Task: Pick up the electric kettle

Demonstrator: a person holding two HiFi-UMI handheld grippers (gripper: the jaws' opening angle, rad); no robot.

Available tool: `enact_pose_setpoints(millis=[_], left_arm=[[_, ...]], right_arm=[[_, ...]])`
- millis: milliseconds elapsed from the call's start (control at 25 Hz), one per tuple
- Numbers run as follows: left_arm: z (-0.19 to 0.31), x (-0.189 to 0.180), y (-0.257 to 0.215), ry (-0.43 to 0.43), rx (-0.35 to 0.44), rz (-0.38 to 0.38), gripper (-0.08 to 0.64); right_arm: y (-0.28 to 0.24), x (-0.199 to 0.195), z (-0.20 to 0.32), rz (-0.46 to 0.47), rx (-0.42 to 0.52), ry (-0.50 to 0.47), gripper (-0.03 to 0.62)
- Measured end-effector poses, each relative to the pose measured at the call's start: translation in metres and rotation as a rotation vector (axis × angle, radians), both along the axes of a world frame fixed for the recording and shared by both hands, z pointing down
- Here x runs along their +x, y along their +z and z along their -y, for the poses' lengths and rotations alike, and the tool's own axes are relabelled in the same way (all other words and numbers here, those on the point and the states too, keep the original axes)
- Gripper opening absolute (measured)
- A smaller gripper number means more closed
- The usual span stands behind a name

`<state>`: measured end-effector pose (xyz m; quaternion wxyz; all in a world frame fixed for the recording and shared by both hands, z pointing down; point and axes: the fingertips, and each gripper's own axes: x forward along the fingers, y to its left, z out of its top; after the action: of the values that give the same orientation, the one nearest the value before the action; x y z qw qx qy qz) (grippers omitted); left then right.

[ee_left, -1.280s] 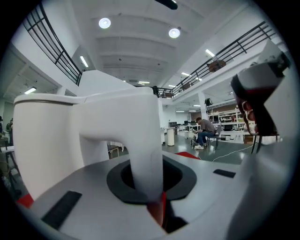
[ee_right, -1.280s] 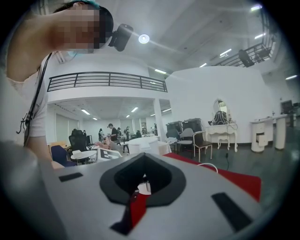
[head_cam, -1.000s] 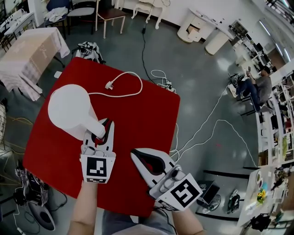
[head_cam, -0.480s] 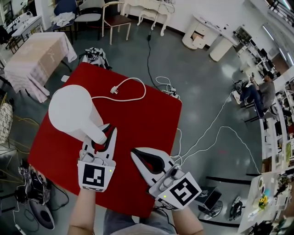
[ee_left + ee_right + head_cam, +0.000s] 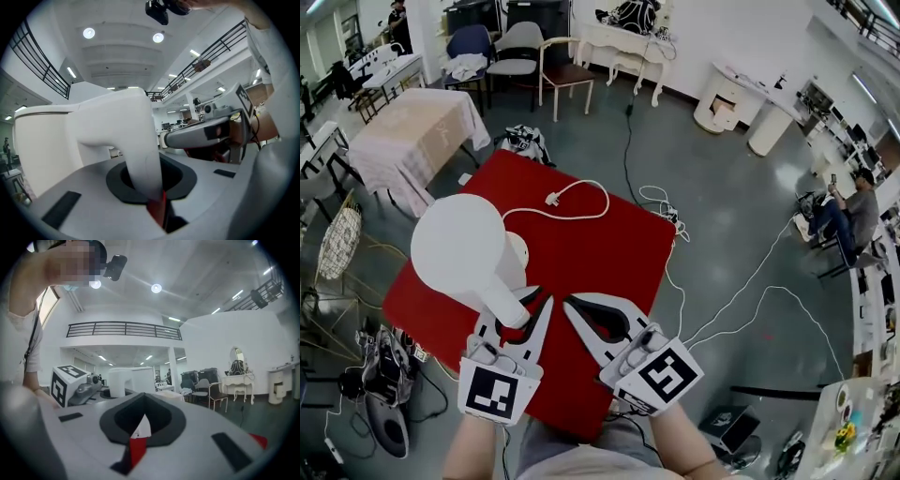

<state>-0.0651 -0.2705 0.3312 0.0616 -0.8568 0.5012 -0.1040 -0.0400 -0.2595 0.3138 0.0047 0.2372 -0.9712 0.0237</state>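
the fingers (image 5: 542, 319) of the left gripper (image 5: 525, 305) are clamped on the white handle (image 5: 140, 154) of the electric kettle (image 5: 464, 253). the handle goes down between them into the dark throat, and the pads press it from both sides, though the jaws are opening a little at this moment. the fingers of the right gripper (image 5: 569, 302) are pressed together with nothing between them, and they point over the middle of the red surface (image 5: 609, 253), touching nothing.

the kettle hangs from the left grip, above the surface on the side of its left corner. a white round base (image 5: 517, 249) shows from under the kettle's edge, and its cord (image 5: 581, 202) runs toward the far corner. so i judge that the kettle is off its base and the pick-up is almost done. what is left is only to carry it clear and steady. the loosening grip is the risk, because the body is heavy against such a thin handle.
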Motion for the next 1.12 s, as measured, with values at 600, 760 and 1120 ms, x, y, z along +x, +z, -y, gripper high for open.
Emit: enact_pose_setpoints(millis=[600, 760, 1120], left_arm=[[-0.108, 0.051, -0.036, -0.18, 0.028, 0.0, 0.041], [-0.12, 0.061, -0.038, -0.213, 0.045, -0.006, 0.041], [-0.133, 0.072, -0.046, -0.259, 0.056, -0.013, 0.041]], right_arm=[[-0.018, 0.04, -0.077, -0.006, 0.068, -0.196, 0.005], [-0.017, 0.05, -0.089, -0.003, 0.077, -0.229, 0.005], [-0.022, 0.059, -0.107, 0.01, 0.104, -0.283, 0.005]])
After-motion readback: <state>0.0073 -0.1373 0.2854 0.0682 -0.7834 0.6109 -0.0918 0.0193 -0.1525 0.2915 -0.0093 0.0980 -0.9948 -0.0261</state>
